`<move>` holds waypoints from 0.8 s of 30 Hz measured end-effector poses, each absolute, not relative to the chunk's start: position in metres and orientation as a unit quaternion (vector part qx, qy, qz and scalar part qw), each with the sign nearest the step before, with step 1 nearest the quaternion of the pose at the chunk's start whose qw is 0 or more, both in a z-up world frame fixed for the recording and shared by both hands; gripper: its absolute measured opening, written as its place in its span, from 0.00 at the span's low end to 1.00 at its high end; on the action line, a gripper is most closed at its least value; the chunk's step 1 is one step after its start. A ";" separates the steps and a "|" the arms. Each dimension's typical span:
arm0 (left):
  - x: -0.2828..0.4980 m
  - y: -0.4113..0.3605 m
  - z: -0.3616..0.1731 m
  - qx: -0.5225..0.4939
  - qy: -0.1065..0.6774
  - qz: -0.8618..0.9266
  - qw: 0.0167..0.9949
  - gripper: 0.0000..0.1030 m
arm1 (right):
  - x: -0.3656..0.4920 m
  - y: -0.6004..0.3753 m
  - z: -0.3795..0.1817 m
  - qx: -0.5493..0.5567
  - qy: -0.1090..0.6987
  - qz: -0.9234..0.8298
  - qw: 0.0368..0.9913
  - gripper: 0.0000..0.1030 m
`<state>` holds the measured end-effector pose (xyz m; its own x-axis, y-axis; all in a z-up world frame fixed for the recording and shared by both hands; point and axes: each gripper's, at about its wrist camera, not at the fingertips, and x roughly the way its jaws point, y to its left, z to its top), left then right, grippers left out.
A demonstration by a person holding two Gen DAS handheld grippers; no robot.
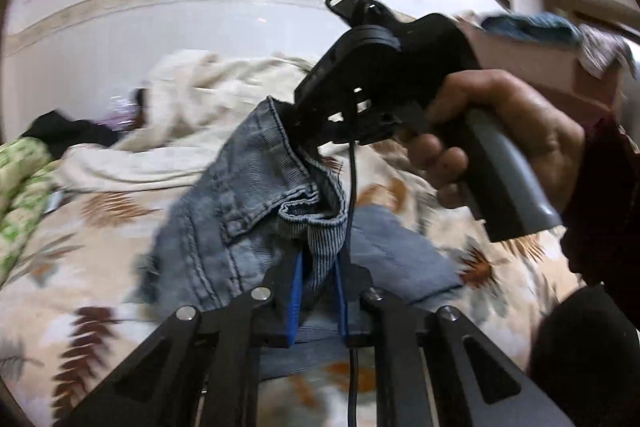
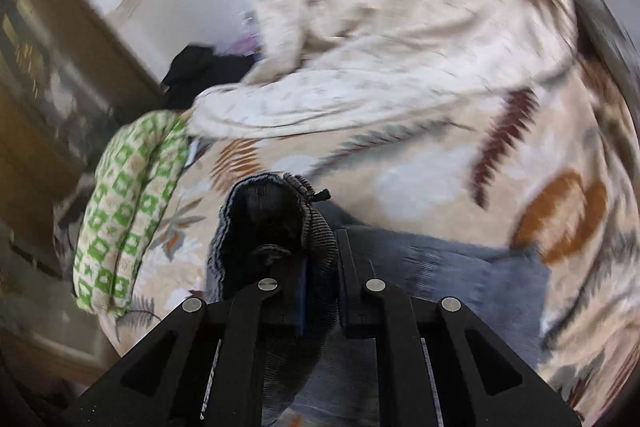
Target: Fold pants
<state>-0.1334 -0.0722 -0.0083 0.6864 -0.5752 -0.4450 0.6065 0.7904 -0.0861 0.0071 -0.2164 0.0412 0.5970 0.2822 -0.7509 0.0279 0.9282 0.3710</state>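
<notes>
Pants [image 1: 244, 195], blue denim: a bunched fold of the cloth rises from between the blue pads [image 1: 297, 291] of the left gripper [image 1: 318, 287], whose jaws stand narrow and pinched on it; the striped inner lining shows just above the fingertips, while stitched seams run off to the gripper's left. A farther edge of the same cloth is taken up ahead and above by the right gripper [image 1: 308, 135], black, held by a hand [image 1: 500, 135] on a grey handle; its fingertips are hidden behind the cloth in this view. A thin black cable [image 1: 352, 187] hangs from it, dropping between the left jaws and cut off at the lower edge. From the right wrist, the right gripper [image 2: 320, 267] is likewise narrow and clamped on a dark, rolled lump of the denim [image 2: 276, 223], the rest trailing to its right over the bedspread [image 2: 440, 167], cream with brown and orange leaf print. Beyond the claw: a cream blanket [image 2: 380, 27], heaped; to its left a green-and-white patterned quilt [image 2: 128, 211]; a black garment [image 2: 200, 67], shape indistinct. Motion blur softens most of both views; the dark furniture at the far left cannot be made out. A dark red sleeve [image 1: 600, 195] is cut off at the right edge.
</notes>
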 end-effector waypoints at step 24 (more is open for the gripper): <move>-0.138 -0.158 -0.036 0.101 0.276 -0.382 0.876 0.12 | -0.023 -0.335 -0.022 0.354 0.422 0.124 0.825 0.58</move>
<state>-0.1380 -0.1576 -0.0361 0.5560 -0.6134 -0.5609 0.7248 0.6881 -0.0340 -0.0226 -0.3346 -0.0216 0.6125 0.5039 -0.6091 0.0943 0.7184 0.6892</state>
